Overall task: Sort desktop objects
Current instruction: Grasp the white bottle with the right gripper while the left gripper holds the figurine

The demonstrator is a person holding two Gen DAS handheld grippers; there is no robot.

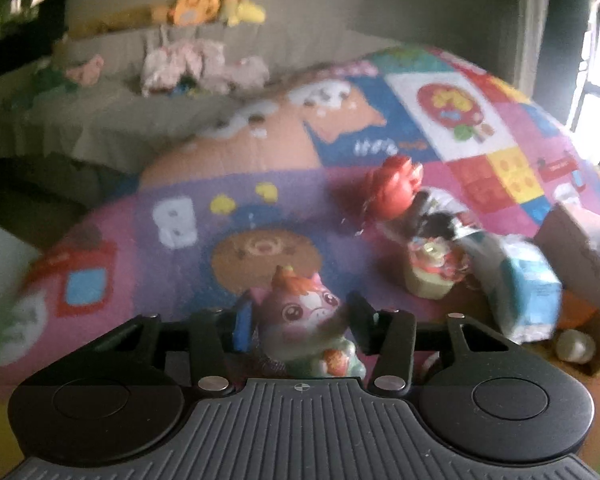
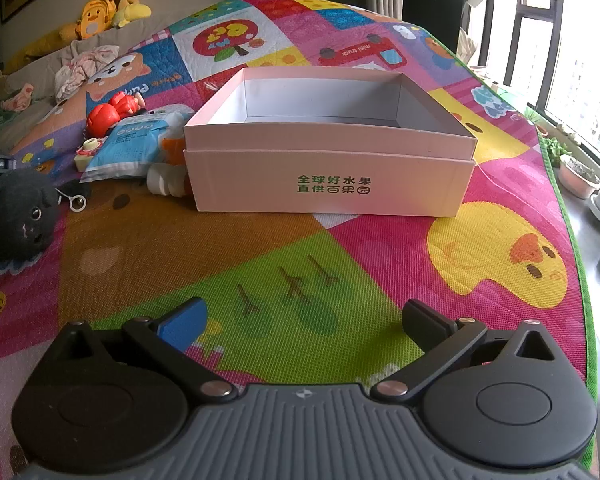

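Observation:
My left gripper (image 1: 300,320) is shut on a pink unicorn figurine (image 1: 308,316), held above the colourful play mat (image 1: 140,216). Ahead of it to the right lie a red-haired doll (image 1: 396,188), a small cake toy (image 1: 430,276) and a blue-and-white packet (image 1: 528,292). My right gripper (image 2: 300,320) is open and empty, low over the mat (image 2: 284,300). In front of it stands an open pink cardboard box (image 2: 332,184), empty inside. The doll (image 2: 114,114), the cake toy (image 2: 88,152) and the packet (image 2: 136,144) lie left of the box.
A black plush toy (image 2: 20,212) lies at the mat's left edge. A white roll-shaped object (image 2: 164,180) leans at the box's left corner. A sofa with plush toys (image 2: 100,12) and clothes stands behind. The box wall (image 1: 576,264) shows at right in the left wrist view.

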